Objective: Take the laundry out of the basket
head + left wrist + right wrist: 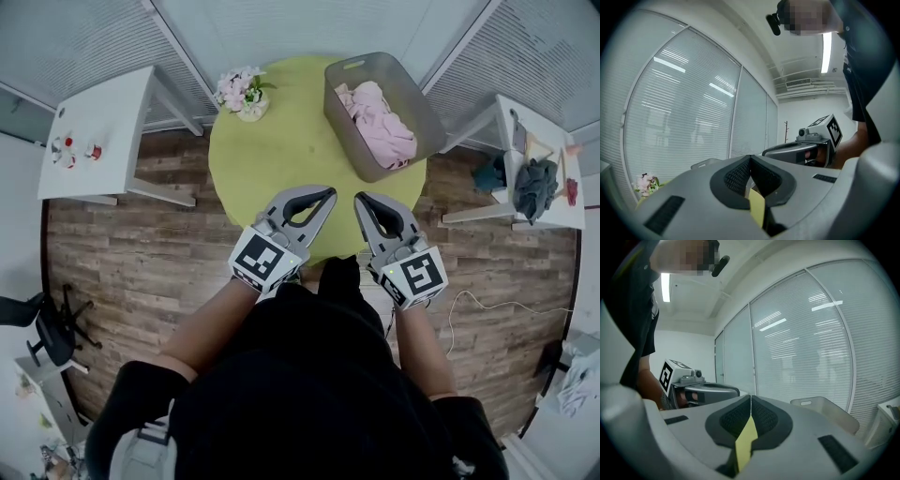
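A grey laundry basket (424,105) stands at the back right of the round yellow-green table (272,155), with pink laundry (382,122) piled inside. Both grippers hover side by side over the table's near edge, pointing toward the far side, well short of the basket. My left gripper (327,193) is shut with nothing in it. My right gripper (360,199) is also shut and empty. In the left gripper view the left gripper (750,157) has its pads meeting, and the basket rim (704,163) shows beyond. The right gripper view shows the right gripper (751,397) with pads together and the basket (825,411) ahead to the right.
A pot of pink flowers (242,92) sits at the table's back left. A white side table (94,131) stands to the left, another (539,155) with dark clothes to the right. A black chair (47,328) and a cable (487,305) are on the wooden floor.
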A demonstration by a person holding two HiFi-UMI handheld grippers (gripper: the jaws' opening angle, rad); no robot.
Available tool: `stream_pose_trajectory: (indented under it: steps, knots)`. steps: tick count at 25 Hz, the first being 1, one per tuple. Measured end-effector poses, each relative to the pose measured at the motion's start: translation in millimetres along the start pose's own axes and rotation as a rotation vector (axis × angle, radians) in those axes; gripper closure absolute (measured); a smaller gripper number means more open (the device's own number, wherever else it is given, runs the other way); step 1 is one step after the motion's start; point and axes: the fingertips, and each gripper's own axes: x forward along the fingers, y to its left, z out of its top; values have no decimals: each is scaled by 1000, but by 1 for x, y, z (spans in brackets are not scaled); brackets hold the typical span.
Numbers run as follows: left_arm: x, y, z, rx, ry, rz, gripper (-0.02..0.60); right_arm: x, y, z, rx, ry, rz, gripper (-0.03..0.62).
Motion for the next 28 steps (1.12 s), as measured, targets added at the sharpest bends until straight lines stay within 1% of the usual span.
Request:
stream_pose_trajectory:
  steps: [3,8,12,15,22,25,28]
  knots:
    - [27,11,5,7,4,29,578,8,-30,3,-12,10,17,569]
    - [78,38,14,25,-2,103,578,23,-88,6,-10,25,40,569]
    - [110,51,26,10,-26,140,578,31,-125,5,-14,47,60,569]
    - [129,63,29,7,-28,174,578,37,-151,4,-12,52,68,569]
    - [162,83,25,30,-13,262,578,51,-201,-6,-3,72,79,569]
    - [172,92,21,43,-7,291,578,61,-217,-14,9,103,75,569]
    - [182,103,16,51,-5,303,578,75,-231,-26,28,150,58,568]
